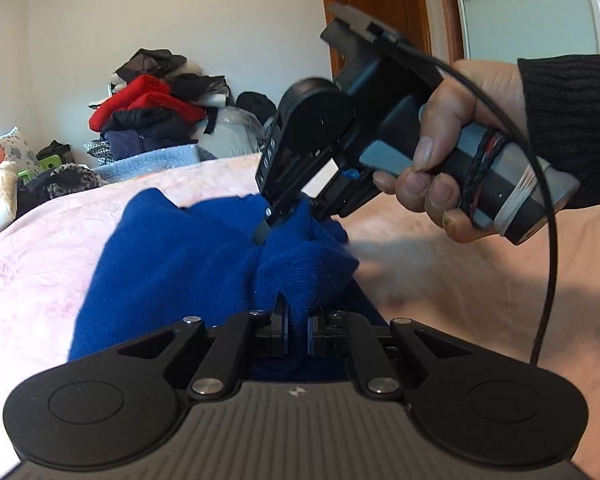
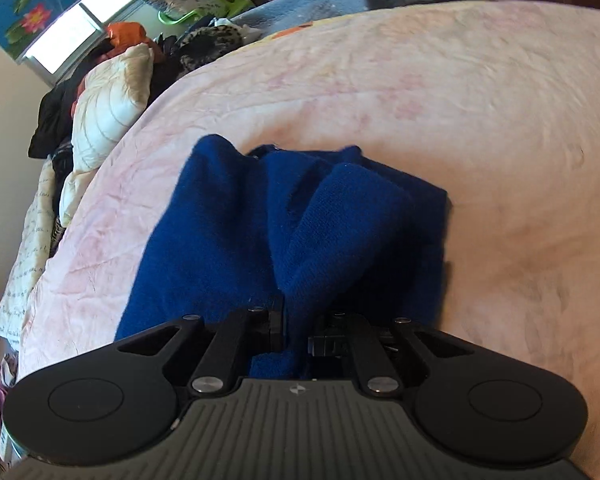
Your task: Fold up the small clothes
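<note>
1. The blue knit garment (image 1: 172, 264) lies crumpled on the bed's pink blanket (image 1: 40, 272), partly lifted at two points.
2. Left tongs (image 1: 298, 328): jaws pressed nearly together, pinching a raised fold of the blue knit garment between the pads.
3. Right tongs (image 2: 296, 336): jaws likewise drawn in, pinching another bunched fold of the garment; in the left wrist view the same tongs (image 1: 274, 220) meet the cloth from above.
4. The right hand (image 1: 452, 148), in a dark ribbed sleeve (image 1: 568, 120), grips the tool handle; a black cable (image 1: 548, 240) trails from it.
5. A heap of clothes (image 1: 152, 120) sits beyond the bed, against the wall.
</note>
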Tool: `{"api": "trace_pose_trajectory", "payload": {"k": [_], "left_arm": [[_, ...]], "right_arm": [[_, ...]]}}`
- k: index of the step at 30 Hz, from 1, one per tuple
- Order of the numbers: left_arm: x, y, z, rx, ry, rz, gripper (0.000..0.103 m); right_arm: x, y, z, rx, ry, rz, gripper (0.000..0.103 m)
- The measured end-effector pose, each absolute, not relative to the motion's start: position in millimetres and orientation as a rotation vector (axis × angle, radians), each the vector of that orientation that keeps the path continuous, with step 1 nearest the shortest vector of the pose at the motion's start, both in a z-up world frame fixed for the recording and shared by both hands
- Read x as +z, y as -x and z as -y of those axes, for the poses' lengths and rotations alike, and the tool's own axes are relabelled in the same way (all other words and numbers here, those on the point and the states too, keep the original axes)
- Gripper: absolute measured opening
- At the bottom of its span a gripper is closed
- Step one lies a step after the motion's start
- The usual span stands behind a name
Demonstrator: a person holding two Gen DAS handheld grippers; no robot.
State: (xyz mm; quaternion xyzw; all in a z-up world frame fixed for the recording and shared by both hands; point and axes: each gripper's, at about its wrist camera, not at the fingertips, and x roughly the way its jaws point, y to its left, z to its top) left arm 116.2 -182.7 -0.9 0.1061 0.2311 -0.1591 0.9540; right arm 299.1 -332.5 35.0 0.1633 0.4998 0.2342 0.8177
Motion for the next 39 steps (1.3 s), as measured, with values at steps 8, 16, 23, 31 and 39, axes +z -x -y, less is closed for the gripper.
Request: {"api": "trace_pose_trajectory", "payload": {"k": [8,16,23,31,39], "left_arm": [[-8,-113,196,-0.330,-0.337,-0.472,0.010],[-19,-101,208,-0.364,-0.469,-0.437,0.039],[-19,-102,209,-0.389,-0.454,-0.459,0.050],[-2,-66,161,-0.379,-0.450,-0.375,0.072],[1,-81,103,-0.175,-0.389,-0.454,0.073]], "right_arm": [[24,-313,357,0.560,-0.589,-1.005,0.040],[26,-339,370,0.478,-0.662,-0.883,0.011],[7,-333,386,0.382,-0.609,-0.850,0.010],[27,-285,392,0.390,-0.713,-0.773,0.070],[40,-185,375,0.551,-0.555,-0.900,0.060]]}}
